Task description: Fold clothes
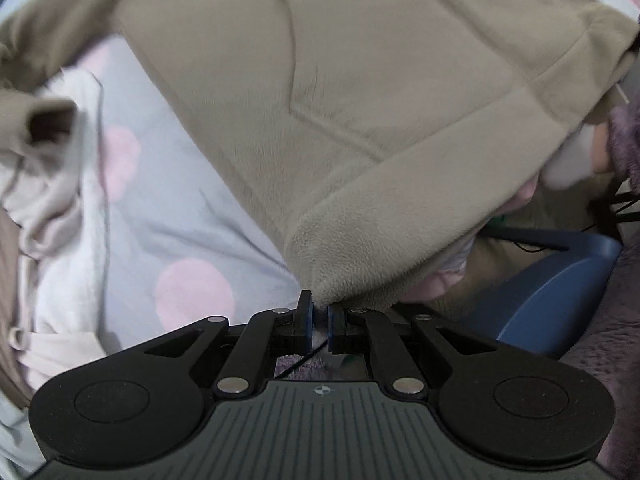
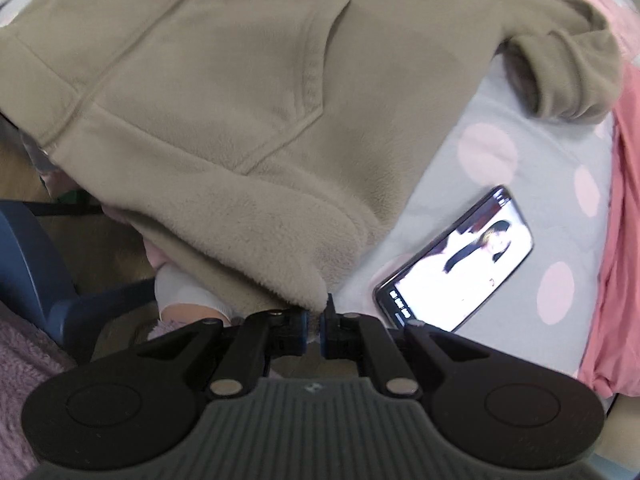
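Note:
A beige fleece hoodie [image 1: 340,100] with a front pouch pocket [image 2: 224,92] lies spread over a grey bed sheet with pink dots [image 1: 192,216]. My left gripper [image 1: 319,314] is shut on one bottom hem corner of the hoodie. My right gripper [image 2: 315,322] is shut on the other bottom hem corner [image 2: 304,284]. The hem hangs off the bed's near edge. One sleeve cuff [image 2: 560,76] lies at the right, another cuff [image 1: 48,120] at the left.
A lit phone [image 2: 456,260] lies on the sheet [image 2: 500,184] just right of the hoodie. A pink cloth [image 2: 624,220] lies along the right. A cream garment [image 1: 60,200] is bunched at the left. A blue chair [image 1: 560,292] and purple fleece [image 2: 24,360] are below the bed edge.

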The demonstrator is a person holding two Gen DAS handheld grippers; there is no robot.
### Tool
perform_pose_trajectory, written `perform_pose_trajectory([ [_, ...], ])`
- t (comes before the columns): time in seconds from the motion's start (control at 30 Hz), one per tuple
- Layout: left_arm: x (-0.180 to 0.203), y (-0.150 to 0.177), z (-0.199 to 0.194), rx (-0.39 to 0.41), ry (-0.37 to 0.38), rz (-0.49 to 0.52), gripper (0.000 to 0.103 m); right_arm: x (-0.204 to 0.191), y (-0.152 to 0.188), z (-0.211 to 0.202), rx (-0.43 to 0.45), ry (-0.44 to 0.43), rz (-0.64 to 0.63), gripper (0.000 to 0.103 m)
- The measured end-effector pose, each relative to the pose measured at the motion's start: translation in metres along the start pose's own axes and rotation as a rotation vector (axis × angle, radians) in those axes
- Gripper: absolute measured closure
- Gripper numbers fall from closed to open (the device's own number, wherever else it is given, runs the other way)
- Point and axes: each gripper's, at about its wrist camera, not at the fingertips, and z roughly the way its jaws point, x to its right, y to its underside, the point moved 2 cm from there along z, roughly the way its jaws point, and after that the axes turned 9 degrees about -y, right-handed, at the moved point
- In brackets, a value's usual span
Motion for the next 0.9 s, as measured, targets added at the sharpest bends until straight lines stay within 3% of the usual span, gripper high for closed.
perform_pose_trajectory([
  [0.3,-0.008,-0.001,0.027,-0.072,0.081,-0.042,0.097,0.004,-0.001,0.035,-0.04,-0.017,-0.016,0.094],
  [0.4,-0.019,0.004,0.015,-0.083,0.152,-0.082,0.081,0.002,-0.001,0.024,-0.041,-0.029,-0.03,0.089],
  [0.43,-0.022,0.006,0.008,-0.079,0.176,-0.092,0.076,0.001,-0.001,0.019,-0.041,-0.034,-0.039,0.08],
  [0.47,-0.025,0.009,0.002,-0.071,0.193,-0.102,0.074,0.0,0.0,0.014,-0.044,-0.043,-0.05,0.064],
  [0.57,-0.035,0.013,-0.02,-0.04,0.23,-0.124,0.058,-0.01,0.0,-0.003,-0.063,-0.076,-0.105,0.059],
  [0.73,-0.062,0.006,-0.058,0.053,0.221,-0.182,0.057,-0.02,-0.01,-0.039,-0.038,-0.095,-0.177,0.058],
  [0.9,-0.114,-0.024,-0.086,0.204,0.182,-0.36,0.057,-0.009,-0.046,-0.065,0.083,-0.069,-0.114,0.057],
])
